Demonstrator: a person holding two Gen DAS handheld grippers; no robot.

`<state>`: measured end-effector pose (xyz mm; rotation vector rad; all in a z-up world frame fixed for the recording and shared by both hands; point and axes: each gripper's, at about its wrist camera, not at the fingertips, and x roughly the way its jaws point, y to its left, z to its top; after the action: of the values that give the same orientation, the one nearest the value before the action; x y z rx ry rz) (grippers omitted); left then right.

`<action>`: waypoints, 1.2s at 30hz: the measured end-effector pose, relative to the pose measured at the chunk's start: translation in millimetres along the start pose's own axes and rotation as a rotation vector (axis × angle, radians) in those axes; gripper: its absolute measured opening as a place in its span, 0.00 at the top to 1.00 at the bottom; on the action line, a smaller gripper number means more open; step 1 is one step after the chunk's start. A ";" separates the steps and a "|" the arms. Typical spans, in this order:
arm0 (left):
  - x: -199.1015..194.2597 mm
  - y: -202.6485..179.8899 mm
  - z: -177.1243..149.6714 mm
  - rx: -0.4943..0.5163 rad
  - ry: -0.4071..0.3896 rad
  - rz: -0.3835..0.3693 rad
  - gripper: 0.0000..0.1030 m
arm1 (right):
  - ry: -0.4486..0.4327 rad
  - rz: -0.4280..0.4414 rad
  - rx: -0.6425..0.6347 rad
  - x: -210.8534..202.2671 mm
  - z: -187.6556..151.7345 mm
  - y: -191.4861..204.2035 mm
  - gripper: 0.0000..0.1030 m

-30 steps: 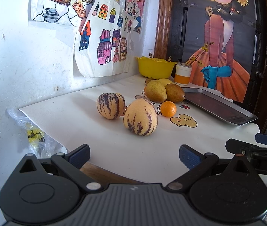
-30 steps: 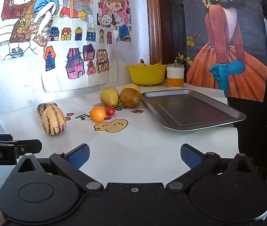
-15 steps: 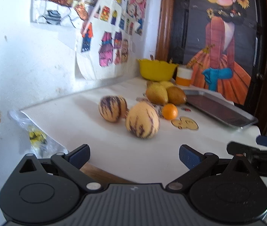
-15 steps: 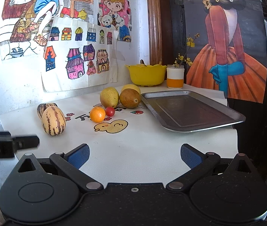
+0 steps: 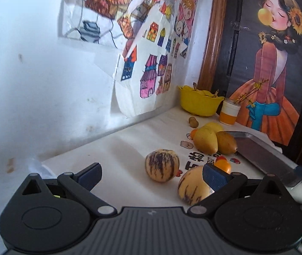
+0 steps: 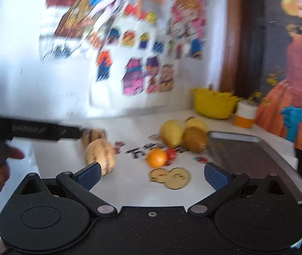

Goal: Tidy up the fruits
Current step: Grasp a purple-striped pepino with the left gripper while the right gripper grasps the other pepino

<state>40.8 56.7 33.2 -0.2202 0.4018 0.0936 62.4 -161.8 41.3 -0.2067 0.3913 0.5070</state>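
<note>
Both tools are held spread: the left tool (image 5: 152, 175) near two striped melons (image 5: 162, 165), the right tool (image 6: 152, 175) before an orange (image 6: 156, 157). Pears (image 6: 171, 132) are seen farther, beside a metal tray (image 6: 257, 159) on the desk (image 5: 119, 148).

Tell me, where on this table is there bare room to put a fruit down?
The metal tray looks bare, as does the white cloth between the wall and the striped melons. Crowded: pears, orange and small red fruit cluster mid-table.
</note>
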 end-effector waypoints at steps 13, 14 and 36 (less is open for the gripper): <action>60.9 4.4 20.6 -0.055 0.148 -0.043 0.01 | 0.156 0.146 -0.013 61.8 14.4 33.8 0.09; 62.5 5.1 21.3 -0.051 0.148 -0.051 0.01 | 0.162 0.156 -0.014 65.4 14.6 35.2 0.10; 80.5 6.0 18.5 -0.019 0.228 -0.114 0.42 | 0.211 0.256 0.028 95.5 21.2 34.9 0.49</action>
<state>120.7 70.6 16.6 -0.2733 0.6140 -0.0408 127.9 -84.7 17.8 -0.1847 0.6349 0.7344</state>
